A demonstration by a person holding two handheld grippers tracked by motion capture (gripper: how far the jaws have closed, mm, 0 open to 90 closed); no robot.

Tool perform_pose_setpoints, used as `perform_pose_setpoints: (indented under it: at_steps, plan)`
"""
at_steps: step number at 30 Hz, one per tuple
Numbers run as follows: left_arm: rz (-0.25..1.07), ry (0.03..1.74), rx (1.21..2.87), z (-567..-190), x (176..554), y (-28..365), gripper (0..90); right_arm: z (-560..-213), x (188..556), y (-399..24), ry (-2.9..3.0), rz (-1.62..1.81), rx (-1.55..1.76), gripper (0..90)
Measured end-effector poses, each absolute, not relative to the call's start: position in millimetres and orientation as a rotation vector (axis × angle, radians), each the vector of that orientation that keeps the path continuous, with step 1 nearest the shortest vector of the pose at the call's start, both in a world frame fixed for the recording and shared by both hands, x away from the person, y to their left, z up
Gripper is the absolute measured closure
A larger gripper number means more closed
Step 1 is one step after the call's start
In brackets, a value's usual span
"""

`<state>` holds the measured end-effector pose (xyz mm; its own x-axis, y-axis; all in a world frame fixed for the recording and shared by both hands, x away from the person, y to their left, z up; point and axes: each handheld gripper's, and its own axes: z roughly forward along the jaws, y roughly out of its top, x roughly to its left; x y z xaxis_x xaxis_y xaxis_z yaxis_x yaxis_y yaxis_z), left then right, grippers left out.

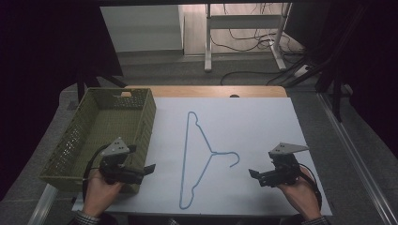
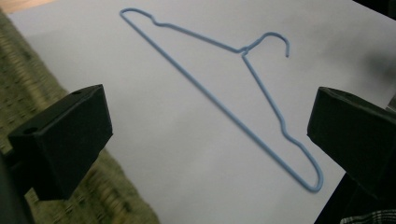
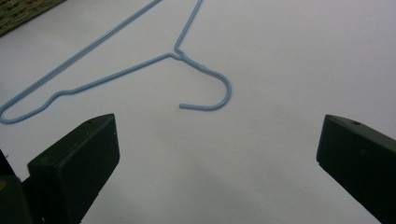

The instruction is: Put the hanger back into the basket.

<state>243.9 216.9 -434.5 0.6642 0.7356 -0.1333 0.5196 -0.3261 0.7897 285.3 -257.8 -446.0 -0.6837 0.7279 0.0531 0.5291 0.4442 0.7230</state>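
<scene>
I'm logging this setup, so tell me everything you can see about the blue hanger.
The blue hanger is thin light-blue wire, bent into a triangle with notched shoulders and a twisted neck ending in an open hook. It lies flat on the white sheet, hook toward the person's right, to the right of the green basket. Nothing else touches it.

Thin light-blue coated-wire hanger [image 1: 202,154], smooth. Olive-green woven-look plastic basket [image 1: 96,140], rough mesh. White matt sheet [image 1: 263,126] over wooden table [image 1: 206,91]. Matt black jaws.
</scene>
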Motion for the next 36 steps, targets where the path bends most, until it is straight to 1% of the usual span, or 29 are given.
perform_pose_setpoints:
  at_steps: [13,23,29,32,36]
  plan:
    - [0.244,0.884,2.032,-432,255,180,0.0,-445,293,-246,2.439,1.048,1.096,0.0]
    - [0.26,0.804,2.084,-438,272,145,0.0,-445,306,-229,2.468,1.0,1.059,0.6]
    - [0.239,0.803,2.108,-451,285,132,0.0,-449,318,-221,2.478,0.994,1.058,9.2]
    - [0.224,0.808,2.111,-457,292,128,0.0,-452,324,-218,2.48,0.972,1.058,14.9]
    - [0.217,0.817,2.119,-464,299,123,0.1,-456,333,-215,2.486,0.951,1.059,25.5]
